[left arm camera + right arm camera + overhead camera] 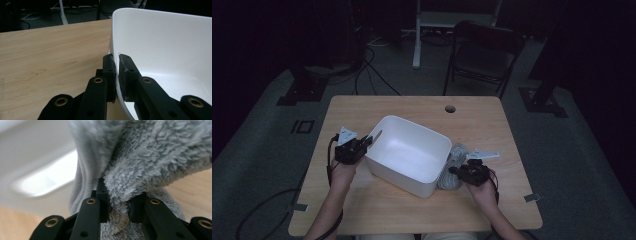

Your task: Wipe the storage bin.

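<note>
Table (377, 210) of pale wood takes up the middle of the high view, with a round hole (450, 108) near its far edge at about 12 o'clock. A dark folding chair (484, 52) stands on the floor beyond that edge.

On the table sits a white tub (409, 155), turned at an angle, its inside bare. The left gripper (364, 142) is at the tub's 9 o'clock side; in the left gripper view its jaws are pinched tight on the tub's thin rim (117, 53), one jaw outside the wall and one inside.

A grey fluffy towel (453, 162) lies bunched against the tub's outer wall at about 3 o'clock, touching it. The right gripper (457, 172) is at the towel's near side. In the right gripper view its jaws are clamped on a thick fold of the towel (120, 192), pile bulging between and above them, with the tub's white wall just behind.
</note>
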`<state>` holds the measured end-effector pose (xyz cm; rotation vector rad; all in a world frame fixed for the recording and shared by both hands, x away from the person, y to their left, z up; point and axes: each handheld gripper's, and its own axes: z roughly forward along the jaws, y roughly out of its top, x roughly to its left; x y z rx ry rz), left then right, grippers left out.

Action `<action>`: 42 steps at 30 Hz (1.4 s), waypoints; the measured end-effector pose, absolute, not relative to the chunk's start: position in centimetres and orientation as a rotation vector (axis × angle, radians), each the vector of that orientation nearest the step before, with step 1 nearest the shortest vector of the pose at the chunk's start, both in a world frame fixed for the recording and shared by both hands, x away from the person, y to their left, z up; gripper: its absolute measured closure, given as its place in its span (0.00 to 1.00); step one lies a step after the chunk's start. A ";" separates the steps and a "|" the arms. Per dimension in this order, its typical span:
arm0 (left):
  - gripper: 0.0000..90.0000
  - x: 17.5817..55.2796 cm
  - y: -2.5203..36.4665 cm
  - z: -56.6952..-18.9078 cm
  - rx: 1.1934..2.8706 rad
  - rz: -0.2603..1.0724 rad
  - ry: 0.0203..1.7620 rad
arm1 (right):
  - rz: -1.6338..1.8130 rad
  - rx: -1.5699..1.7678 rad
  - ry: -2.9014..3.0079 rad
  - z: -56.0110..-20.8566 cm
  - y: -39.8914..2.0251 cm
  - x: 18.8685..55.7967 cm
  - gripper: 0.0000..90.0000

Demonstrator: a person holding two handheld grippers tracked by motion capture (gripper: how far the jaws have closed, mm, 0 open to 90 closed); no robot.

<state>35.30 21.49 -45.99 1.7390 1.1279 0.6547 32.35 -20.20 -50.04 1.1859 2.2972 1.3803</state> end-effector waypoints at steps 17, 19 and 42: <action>0.93 35.3 21.3 -46.0 1.737 0.650 1.127 | 1.559 1.011 2.230 -46.9 -19.1 29.3 0.83; 0.93 35.2 21.3 -46.0 1.736 0.652 1.132 | 1.520 1.018 2.232 -47.3 -18.7 29.2 0.84; 0.93 35.2 21.1 -46.1 1.722 0.656 1.144 | 1.371 1.114 2.307 -51.4 -18.0 30.3 0.84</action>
